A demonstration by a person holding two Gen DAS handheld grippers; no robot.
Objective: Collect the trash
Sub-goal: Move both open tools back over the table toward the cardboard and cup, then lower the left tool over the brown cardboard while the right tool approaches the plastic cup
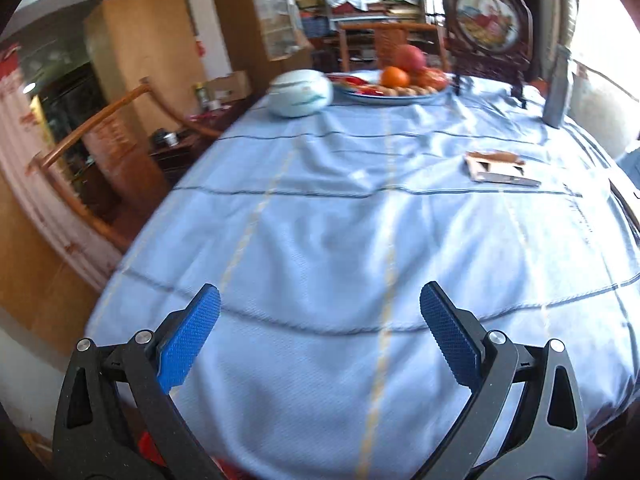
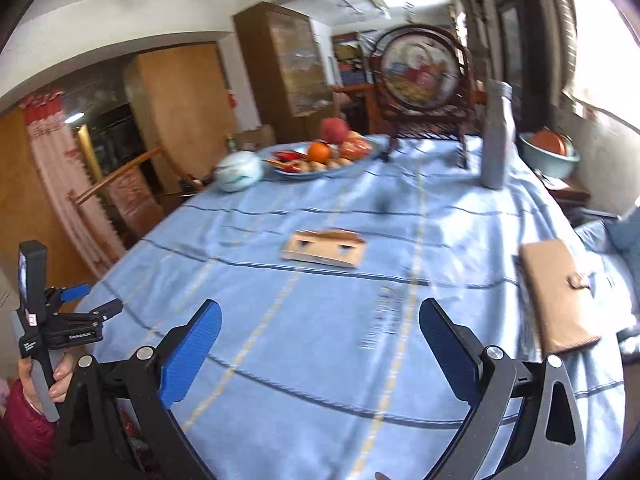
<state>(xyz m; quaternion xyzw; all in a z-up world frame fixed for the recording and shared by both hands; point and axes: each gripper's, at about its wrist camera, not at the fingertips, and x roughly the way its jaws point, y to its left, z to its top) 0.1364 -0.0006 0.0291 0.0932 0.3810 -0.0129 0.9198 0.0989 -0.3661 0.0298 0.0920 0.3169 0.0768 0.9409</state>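
Observation:
A flattened brown cardboard box (image 1: 500, 166) (image 2: 324, 250) lies on the blue tablecloth (image 1: 320, 220), past the middle of the table. My left gripper (image 1: 320, 300) is open over the near left part of the cloth, with nothing between its blue pads. My right gripper (image 2: 320, 316) is also open and empty, hovering over the near edge with the cardboard well ahead of it. In the right wrist view the left gripper (image 2: 96, 300) shows at the far left, held by a hand. Both views are motion-blurred.
A tan wallet (image 2: 560, 296) lies near the right table edge. At the far end stand a grey bottle (image 2: 496, 136), a fruit plate (image 2: 296, 174), a round pale pot (image 2: 238, 170) and a framed round screen (image 2: 420, 76). A wooden chair (image 1: 100, 120) stands left of the table.

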